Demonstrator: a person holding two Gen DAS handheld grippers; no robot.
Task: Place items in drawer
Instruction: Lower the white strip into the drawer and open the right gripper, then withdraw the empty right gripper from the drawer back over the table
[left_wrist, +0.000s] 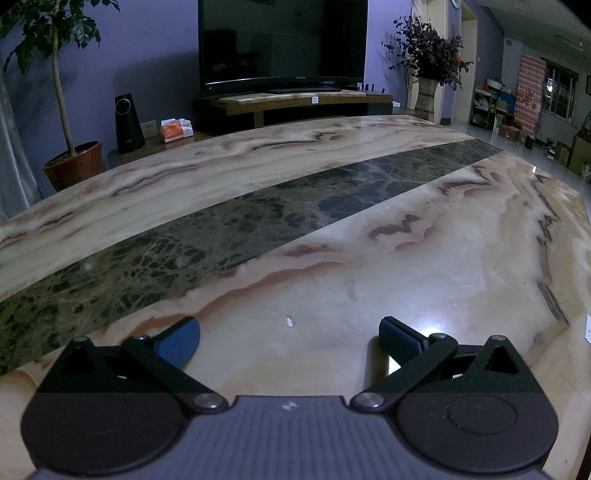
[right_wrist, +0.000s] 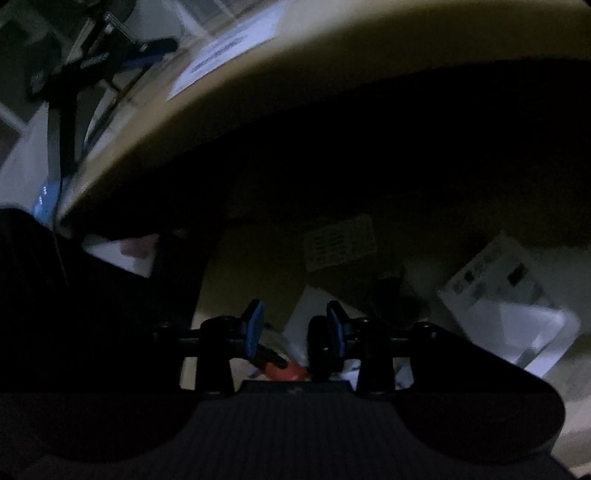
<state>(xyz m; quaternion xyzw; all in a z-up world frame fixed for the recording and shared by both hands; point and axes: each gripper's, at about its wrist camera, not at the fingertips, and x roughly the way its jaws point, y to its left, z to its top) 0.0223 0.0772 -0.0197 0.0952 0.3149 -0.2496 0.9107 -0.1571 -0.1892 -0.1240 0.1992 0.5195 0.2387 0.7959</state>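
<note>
R claw is down in the drawer, under the bench edge; jaws partly apart, nothing between the pads. Judged step: release done, pull out. Do it well: back out along entry line, keep clear of the bench edge above, don't drag papers. Item: small red/orange thing lying on drawer floor just below the claw, mostly hidden, dim, shape unclear. L claw wide, empty, over the marble bench.
</note>
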